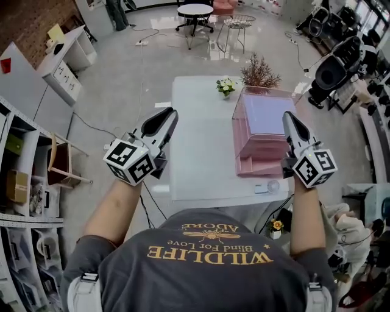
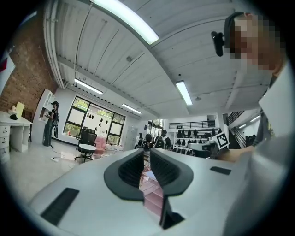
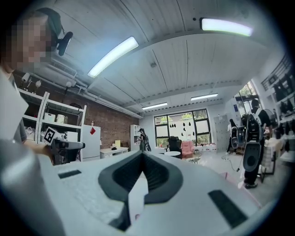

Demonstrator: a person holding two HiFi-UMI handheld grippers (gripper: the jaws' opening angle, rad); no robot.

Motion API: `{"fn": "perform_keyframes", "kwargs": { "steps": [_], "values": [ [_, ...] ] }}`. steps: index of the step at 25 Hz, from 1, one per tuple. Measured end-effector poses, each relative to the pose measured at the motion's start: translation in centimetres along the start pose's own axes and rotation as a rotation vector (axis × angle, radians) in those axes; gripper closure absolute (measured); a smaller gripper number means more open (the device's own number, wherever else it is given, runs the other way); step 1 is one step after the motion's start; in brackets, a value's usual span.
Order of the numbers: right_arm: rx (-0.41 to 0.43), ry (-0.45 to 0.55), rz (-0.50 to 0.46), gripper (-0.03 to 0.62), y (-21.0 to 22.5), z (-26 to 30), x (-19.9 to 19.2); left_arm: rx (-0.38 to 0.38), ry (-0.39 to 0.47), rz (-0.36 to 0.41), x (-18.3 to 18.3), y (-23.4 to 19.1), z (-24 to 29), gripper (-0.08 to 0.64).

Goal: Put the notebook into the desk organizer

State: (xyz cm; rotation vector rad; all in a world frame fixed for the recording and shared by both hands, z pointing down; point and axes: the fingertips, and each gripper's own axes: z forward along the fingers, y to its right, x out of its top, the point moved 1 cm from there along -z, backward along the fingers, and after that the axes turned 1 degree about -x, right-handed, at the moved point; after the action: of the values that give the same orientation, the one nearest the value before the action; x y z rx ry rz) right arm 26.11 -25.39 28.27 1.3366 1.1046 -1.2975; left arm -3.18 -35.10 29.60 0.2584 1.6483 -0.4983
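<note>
A lavender notebook (image 1: 268, 114) lies flat in the top of the pink desk organizer (image 1: 259, 159) on the right side of the white table (image 1: 201, 152). My left gripper (image 1: 171, 113) hovers above the table's left edge, well apart from the organizer. Its jaws (image 2: 144, 152) are closed to a thin slit with nothing between them, and the pink organizer (image 2: 152, 193) shows through the slit. My right gripper (image 1: 287, 116) hangs over the organizer's right side. Its jaws (image 3: 142, 154) meet at the tips and hold nothing.
A small pot of white flowers (image 1: 226, 86) and a dried twig plant (image 1: 259, 73) stand at the table's far edge. A small white item (image 1: 261, 189) lies near the front edge. Shelving (image 1: 18, 183) lines the left; a round table (image 1: 195, 11) stands far back.
</note>
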Motion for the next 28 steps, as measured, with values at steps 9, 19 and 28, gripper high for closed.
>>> {"fn": "perform_keyframes", "kwargs": {
  "steps": [9,19,28],
  "values": [
    [0.059,-0.034,0.02,0.592,-3.5,-1.8,-2.1,0.063,0.017,0.014,-1.4,2.7,-5.4,0.558],
    [0.15,-0.057,0.019,0.592,-3.2,-2.8,-3.4,0.148,0.034,0.047,-2.2,5.5,-5.9,0.56],
    [0.153,-0.051,0.01,0.592,-2.7,-2.0,-3.4,0.137,0.018,0.053,-2.2,4.9,-5.2,0.56]
  ]
}}
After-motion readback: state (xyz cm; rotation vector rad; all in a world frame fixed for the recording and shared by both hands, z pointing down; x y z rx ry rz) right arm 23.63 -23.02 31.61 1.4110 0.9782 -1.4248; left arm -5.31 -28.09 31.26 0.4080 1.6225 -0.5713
